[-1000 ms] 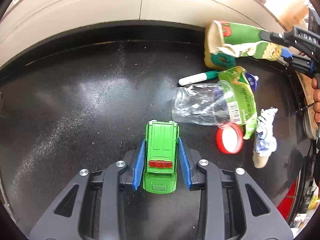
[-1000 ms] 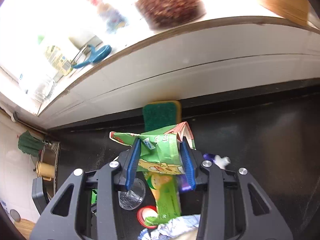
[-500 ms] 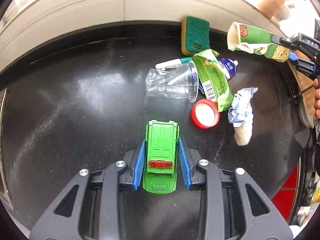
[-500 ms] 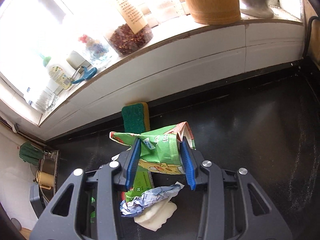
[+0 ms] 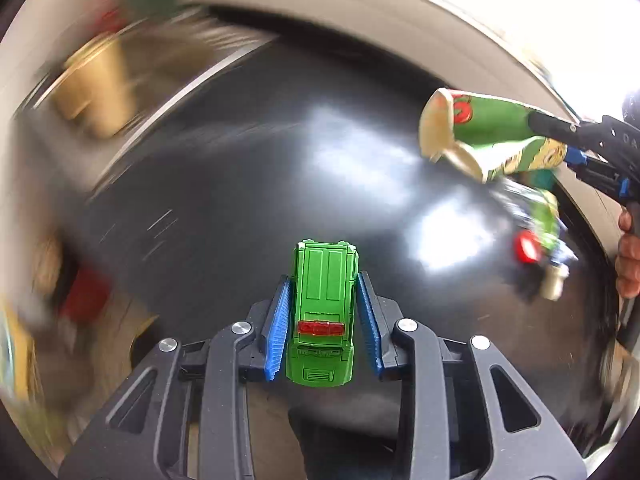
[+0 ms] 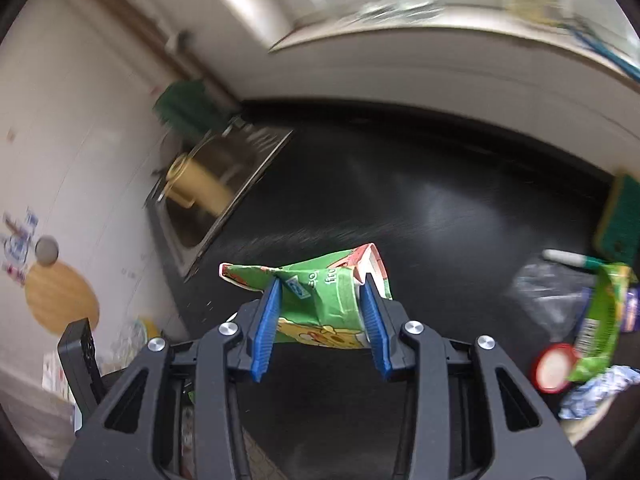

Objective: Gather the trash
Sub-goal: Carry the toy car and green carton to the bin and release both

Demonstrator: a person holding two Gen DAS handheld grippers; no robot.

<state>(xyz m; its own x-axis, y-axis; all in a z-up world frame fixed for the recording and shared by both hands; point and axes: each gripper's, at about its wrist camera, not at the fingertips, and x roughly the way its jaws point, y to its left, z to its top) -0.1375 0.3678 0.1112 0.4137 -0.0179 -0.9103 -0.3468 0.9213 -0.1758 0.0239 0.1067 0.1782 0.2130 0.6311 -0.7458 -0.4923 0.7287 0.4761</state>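
Left gripper (image 5: 322, 314): clamped a green toy car (image 5: 323, 312) above the black counter (image 5: 240, 200).
Right gripper (image 6: 322, 320): pinched a crumpled green carton (image 6: 320, 300) (clear of the counter).
Advice: hold both grips firm until over a bin.

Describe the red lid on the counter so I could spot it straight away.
Look at the black countertop and follow it to the pile of litter beside the green-and-yellow sponge. At the pile's near edge, against a green wrapper, lies the red lid. It is the only round thing there, red-rimmed with a white middle.
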